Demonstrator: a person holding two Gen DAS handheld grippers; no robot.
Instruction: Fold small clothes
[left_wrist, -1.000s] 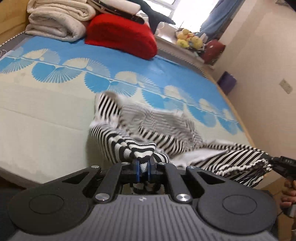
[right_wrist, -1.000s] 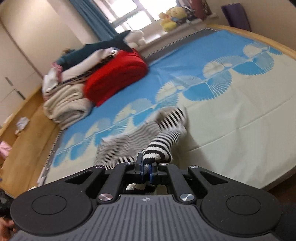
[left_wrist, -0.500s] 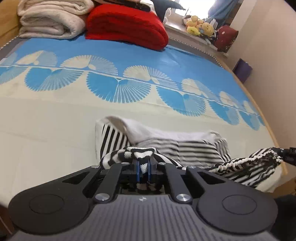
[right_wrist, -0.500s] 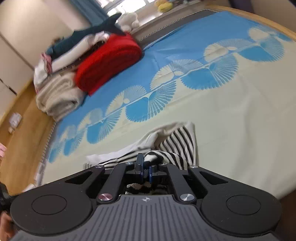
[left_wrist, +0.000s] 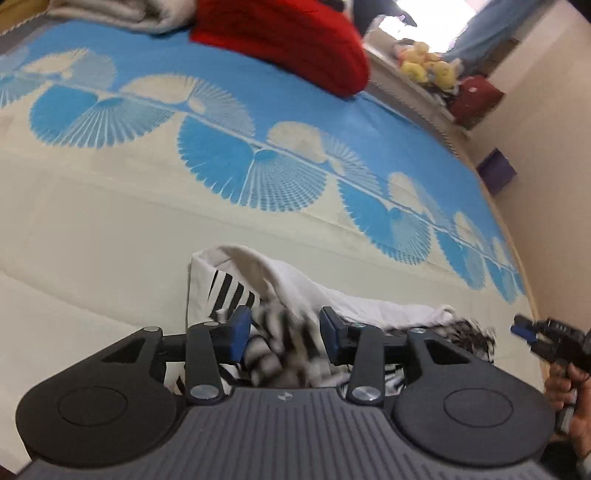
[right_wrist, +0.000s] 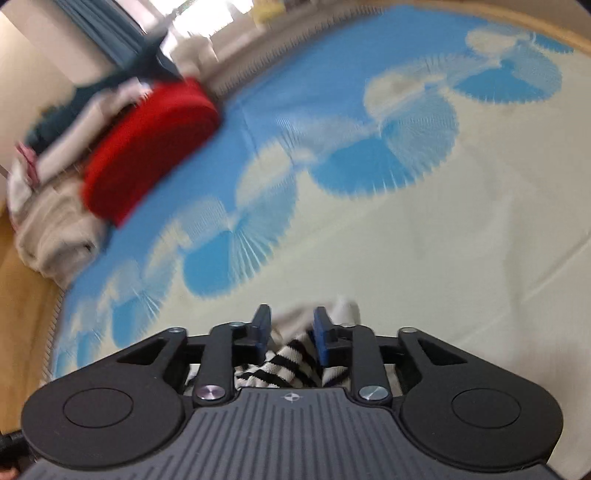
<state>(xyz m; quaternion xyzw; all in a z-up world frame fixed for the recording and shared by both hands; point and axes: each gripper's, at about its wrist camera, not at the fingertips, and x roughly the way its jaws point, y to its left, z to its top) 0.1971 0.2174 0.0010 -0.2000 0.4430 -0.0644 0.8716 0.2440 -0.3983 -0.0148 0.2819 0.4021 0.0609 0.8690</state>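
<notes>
Black-and-white striped cloth, a small garment (left_wrist: 280, 332), lies bunched on the bed sheet (left_wrist: 92, 236) directly under and just ahead of both grippers. Left gripper (left_wrist: 284, 328): jaws opening, now parted to a moderate gap; blurred striped fabric sits loose between the blue pads (left_wrist: 238, 330), which do not press on it. A white inner layer of the garment is turned over just beyond the fingertips. Right gripper (right_wrist: 290, 328): jaws likewise opening, gap narrower; a striped fold lies between and below the pads (right_wrist: 320, 334), not pinched. In the left wrist view the right gripper appears at the far right, held in a hand (left_wrist: 569, 398), with the garment's edge just beside its tips. Well ahead of both grippers lie a red cushion (left_wrist: 284, 40) and folded pale blankets (right_wrist: 55, 229).
</notes>
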